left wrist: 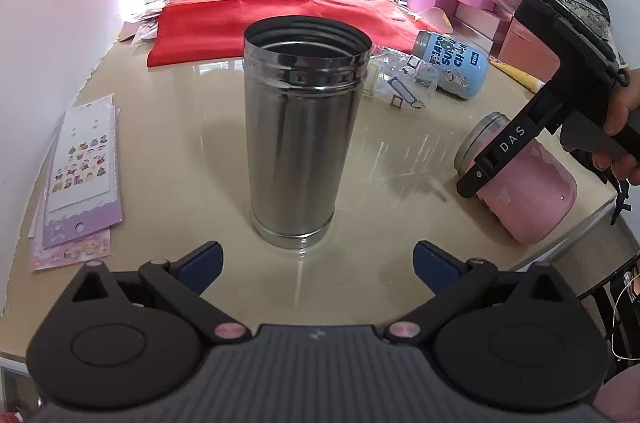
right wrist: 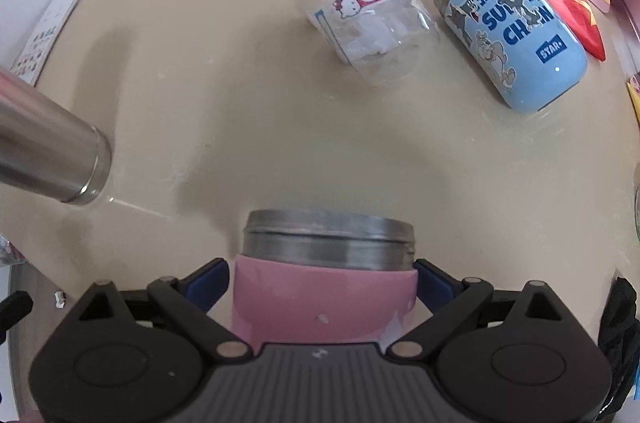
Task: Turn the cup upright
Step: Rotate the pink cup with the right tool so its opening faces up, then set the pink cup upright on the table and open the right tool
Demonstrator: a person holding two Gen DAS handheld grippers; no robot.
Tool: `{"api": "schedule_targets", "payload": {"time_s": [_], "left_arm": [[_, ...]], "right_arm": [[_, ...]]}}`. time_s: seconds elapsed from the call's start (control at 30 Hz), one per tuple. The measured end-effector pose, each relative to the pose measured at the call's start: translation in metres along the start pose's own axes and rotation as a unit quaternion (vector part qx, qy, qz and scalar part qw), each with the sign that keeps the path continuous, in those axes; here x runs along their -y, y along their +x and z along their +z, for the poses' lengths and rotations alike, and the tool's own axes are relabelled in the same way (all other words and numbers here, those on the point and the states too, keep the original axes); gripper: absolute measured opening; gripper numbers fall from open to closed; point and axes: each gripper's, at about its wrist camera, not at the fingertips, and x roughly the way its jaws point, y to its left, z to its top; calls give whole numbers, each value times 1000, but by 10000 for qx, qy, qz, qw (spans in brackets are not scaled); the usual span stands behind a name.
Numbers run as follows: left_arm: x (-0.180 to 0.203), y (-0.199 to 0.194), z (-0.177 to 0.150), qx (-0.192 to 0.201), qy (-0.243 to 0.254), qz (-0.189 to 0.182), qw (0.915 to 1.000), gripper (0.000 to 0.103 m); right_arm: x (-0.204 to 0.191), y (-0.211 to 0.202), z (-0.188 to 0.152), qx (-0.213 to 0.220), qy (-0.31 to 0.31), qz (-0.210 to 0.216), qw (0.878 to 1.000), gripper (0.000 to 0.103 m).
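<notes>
A steel cup (left wrist: 300,131) stands upright on the beige table, mouth up, just ahead of my open, empty left gripper (left wrist: 318,265); its base also shows in the right wrist view (right wrist: 52,159). A pink cup with a steel rim (right wrist: 326,279) lies on its side, also seen in the left wrist view (left wrist: 532,195). My right gripper (right wrist: 322,283) has its blue fingers on both sides of the pink cup, against its body. A blue cartoon cup (right wrist: 516,35) and a clear plastic cup (right wrist: 368,23) lie on their sides farther back.
A red cloth (left wrist: 272,19) covers the far side of the table. Sticker sheets (left wrist: 80,179) lie at the left edge. Pink boxes (left wrist: 472,3) stack at the far right by the window. The table edge (left wrist: 580,243) runs close to the pink cup.
</notes>
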Motion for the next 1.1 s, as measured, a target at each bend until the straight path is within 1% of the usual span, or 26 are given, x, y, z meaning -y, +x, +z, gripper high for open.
{"api": "schedule_targets", "payload": {"time_s": [0.13,0.2,0.27,0.37,0.47,0.57,0.6,0.7,0.8,0.87,0.97,1.03,1.1], "left_arm": [[0,-1,-1,11,-31,-5,10000,103],[1,-2,-1,18,-51,-11,10000,103],[1,-3,-2,20,-55,-22,10000,103],[3,-4,-2,15,-54,6,10000,103],[3,-6,-1,24,-84,25,10000,103],[1,-8,-3,9,-269,20,9996,103],[1,-9,-3,6,-330,41,9994,103],[2,-14,-4,6,-444,137,9989,103],[4,-22,-6,27,-482,258,9985,103],[5,-27,-6,47,-487,343,9982,103],[7,-30,-6,45,-497,458,9977,103],[8,-30,-7,30,-499,526,9974,103],[8,-30,-6,15,-512,557,9971,103]], "right_arm": [[-3,-2,3,-50,-24,-16,10000,93],[-3,-2,2,-78,-71,-71,9999,84],[3,-5,-2,-23,5,35,10000,84],[9,-13,-14,360,61,152,9992,84],[10,-26,-30,932,-32,260,9953,84],[4,-41,-47,1632,-205,407,9855,84],[1,-46,-53,1922,-251,470,9799,84],[-4,-56,-64,2605,-293,696,9625,83],[-15,-61,-70,3192,-459,718,9439,83],[-19,-65,-71,3460,-572,710,9338,83],[-25,-67,-68,3712,-651,721,9235,83],[-29,-66,-64,3771,-726,708,9206,83],[-31,-62,-57,3731,-756,720,9219,83]]}}
